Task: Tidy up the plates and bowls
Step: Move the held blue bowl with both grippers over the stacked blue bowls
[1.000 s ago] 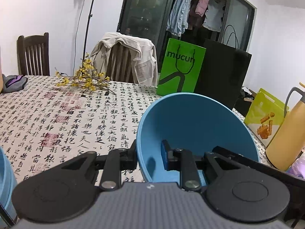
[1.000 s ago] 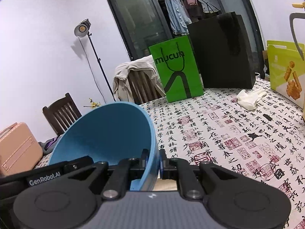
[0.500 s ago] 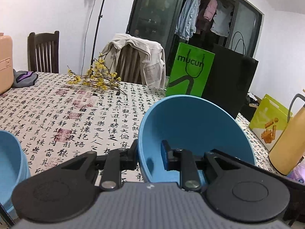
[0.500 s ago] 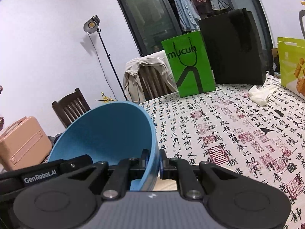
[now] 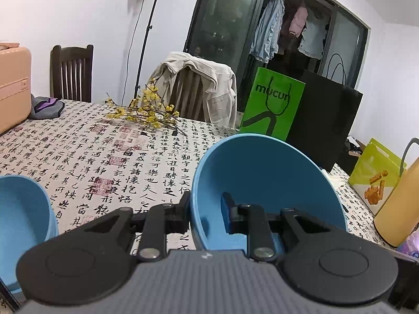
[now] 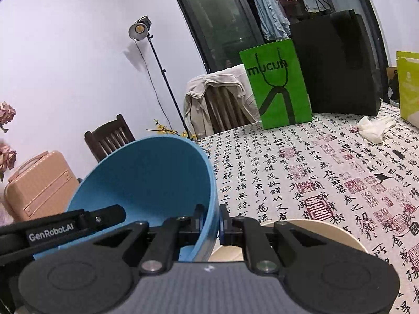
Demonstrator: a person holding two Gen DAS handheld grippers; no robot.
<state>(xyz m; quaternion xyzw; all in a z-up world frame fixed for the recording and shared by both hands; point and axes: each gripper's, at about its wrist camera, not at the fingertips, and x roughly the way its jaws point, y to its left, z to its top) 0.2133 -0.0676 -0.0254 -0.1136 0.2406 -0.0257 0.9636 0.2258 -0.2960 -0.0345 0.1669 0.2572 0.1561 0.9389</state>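
Left wrist view: the left gripper point(image 5: 205, 216) has its jaws closed on the left rim of the blue bowl point(image 5: 264, 183), one finger outside the wall, one inside. The bowl is tilted, held above the tabletop point(image 5: 86, 154). Since a second ago, a second blue bowl point(image 5: 22, 209) has come much further into view at near left, so the carried bowl has evidently been moved towards it. Judgement: nesting the two bowls is the step in hand.

Right wrist view: the right gripper point(image 6: 212, 223) has its jaws clamped on the same bowl's right rim; both grippers share the load. A cream plate point(image 6: 314, 233), absent earlier, now shows beneath the jaws at near right. It lies flat, untouched, yet to be sorted.
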